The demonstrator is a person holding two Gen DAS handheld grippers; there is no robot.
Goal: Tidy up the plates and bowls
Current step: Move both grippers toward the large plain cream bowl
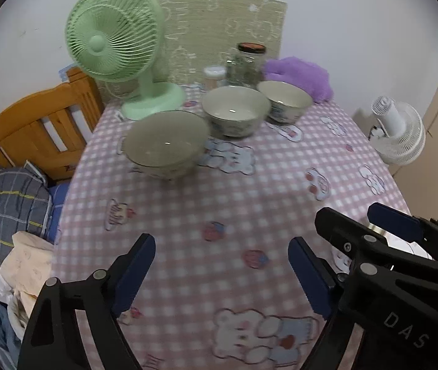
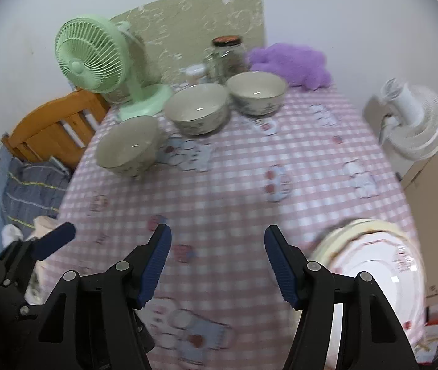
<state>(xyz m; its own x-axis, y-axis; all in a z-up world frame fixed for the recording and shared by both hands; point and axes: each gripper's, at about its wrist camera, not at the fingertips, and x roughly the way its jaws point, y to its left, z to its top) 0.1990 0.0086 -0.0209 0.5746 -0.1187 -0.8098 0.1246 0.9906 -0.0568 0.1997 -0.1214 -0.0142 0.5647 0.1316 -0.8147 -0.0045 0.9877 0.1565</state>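
Note:
Three pale ceramic bowls stand in a row at the far left of the pink checked table (image 1: 249, 191): a near bowl (image 1: 165, 143), a middle bowl (image 1: 234, 111) and a far bowl (image 1: 283, 98). In the right wrist view the same bowls are the near one (image 2: 126, 145), the middle one (image 2: 197, 109) and the far one (image 2: 255, 91). A stack of plates (image 2: 373, 265) lies at the table's near right edge. My left gripper (image 1: 222, 265) hangs open over bare cloth, well short of the bowls. Just left of the plates, my right gripper (image 2: 219, 256) is open and holds nothing.
A green desk fan (image 1: 114, 34), a glass jar (image 1: 248, 64), a small white container (image 1: 212, 75) and a purple fluffy thing (image 1: 299, 74) crowd the table's back edge. A wooden bed frame (image 1: 37, 129) with bedding lies to the left. A white fan (image 1: 400, 135) stands off the right side.

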